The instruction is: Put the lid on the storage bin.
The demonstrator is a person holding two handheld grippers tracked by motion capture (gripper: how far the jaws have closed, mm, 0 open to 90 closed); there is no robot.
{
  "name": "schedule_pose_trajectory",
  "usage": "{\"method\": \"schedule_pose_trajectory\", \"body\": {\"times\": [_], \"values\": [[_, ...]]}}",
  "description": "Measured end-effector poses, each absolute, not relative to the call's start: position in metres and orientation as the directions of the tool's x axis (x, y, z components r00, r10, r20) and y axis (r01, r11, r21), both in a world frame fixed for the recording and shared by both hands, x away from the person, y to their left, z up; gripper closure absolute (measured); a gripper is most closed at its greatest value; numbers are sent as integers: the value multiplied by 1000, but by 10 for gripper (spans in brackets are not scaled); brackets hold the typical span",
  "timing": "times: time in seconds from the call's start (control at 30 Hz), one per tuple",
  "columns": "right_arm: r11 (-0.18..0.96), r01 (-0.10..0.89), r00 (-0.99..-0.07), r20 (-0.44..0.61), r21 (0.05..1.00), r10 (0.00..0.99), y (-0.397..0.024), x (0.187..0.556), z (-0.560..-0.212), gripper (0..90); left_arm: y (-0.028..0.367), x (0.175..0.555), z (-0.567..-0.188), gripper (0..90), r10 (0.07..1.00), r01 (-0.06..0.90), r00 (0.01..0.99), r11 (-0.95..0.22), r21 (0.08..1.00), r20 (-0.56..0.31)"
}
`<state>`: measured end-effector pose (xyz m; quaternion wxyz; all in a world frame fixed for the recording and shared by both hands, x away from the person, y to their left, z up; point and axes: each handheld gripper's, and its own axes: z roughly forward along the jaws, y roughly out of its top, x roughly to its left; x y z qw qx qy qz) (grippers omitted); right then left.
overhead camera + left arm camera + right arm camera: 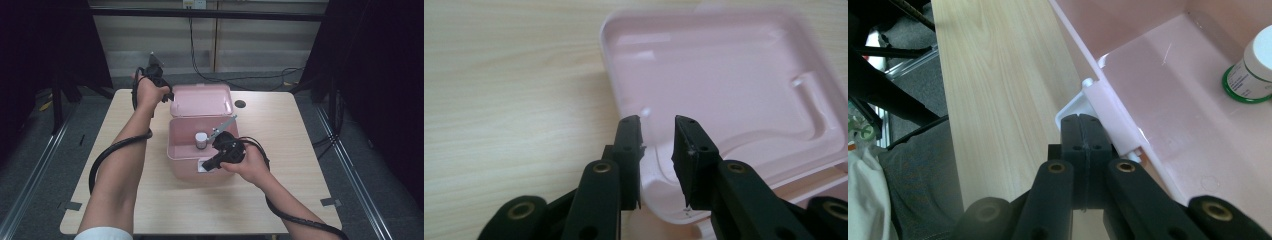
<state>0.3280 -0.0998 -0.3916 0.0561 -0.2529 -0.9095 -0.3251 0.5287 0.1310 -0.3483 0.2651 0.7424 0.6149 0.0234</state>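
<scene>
Pink box (192,150) sits mid-table (280,200), lid (201,100) thrown back flat toward twelve o'clock. Left gripper (154,67) at eleven o'clock of the box, beside the lid's far left corner; in the left gripper view its jaws stand partly apart, with the lid's rim (656,187) in the gap between them, pads not plainly pressing on it. Right gripper (209,164) at the box's near wall, six o'clock side; jaws fully together, tips against the white latch (1108,117) on the front rim. Small white-capped bottle (201,140) stands upright inside the box.
</scene>
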Motion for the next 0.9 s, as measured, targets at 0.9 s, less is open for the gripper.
{"method": "schedule_pose_trajectory", "body": {"times": [0.9], "values": [[657, 488, -872, 286, 574, 397, -102, 334, -393, 900, 120, 576, -397, 808, 961, 931, 159, -68, 358, -228]]}}
